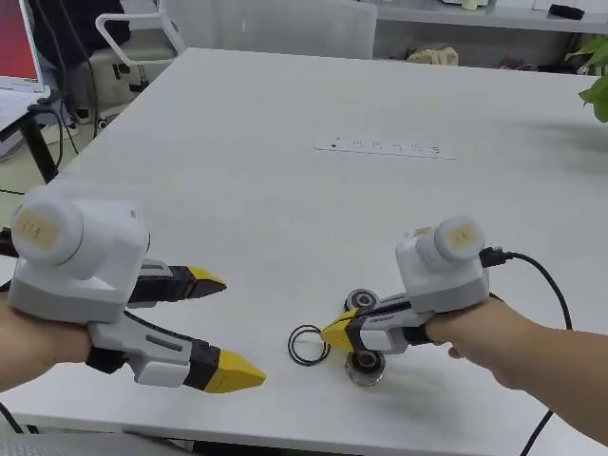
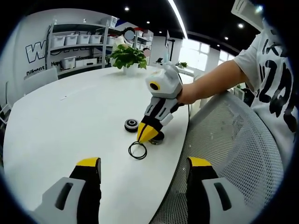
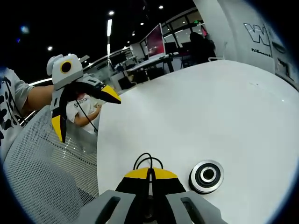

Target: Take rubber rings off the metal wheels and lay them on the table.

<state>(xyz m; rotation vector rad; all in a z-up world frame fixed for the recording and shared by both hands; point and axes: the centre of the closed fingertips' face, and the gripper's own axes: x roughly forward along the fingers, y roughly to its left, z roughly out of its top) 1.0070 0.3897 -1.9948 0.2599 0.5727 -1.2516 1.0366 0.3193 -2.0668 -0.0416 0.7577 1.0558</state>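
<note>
Head view: two rubber rings [image 1: 307,344] lie overlapping on the white table [image 1: 285,171], near its front edge.
Right gripper [image 1: 334,333]: jaws pressed together, tip at the rings' edge; cannot tell if it pinches them. Two metal wheels [image 1: 361,301] flank that tip, one behind, the second [image 1: 366,367] in front. Left gripper [image 1: 224,326]: well apart from them, jaws spread wide, holding nothing.

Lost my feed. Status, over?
Left gripper open, off to the side. Right gripper shut, tips at rubber rings on table. Wheels beside them. Nothing blocking.
</note>
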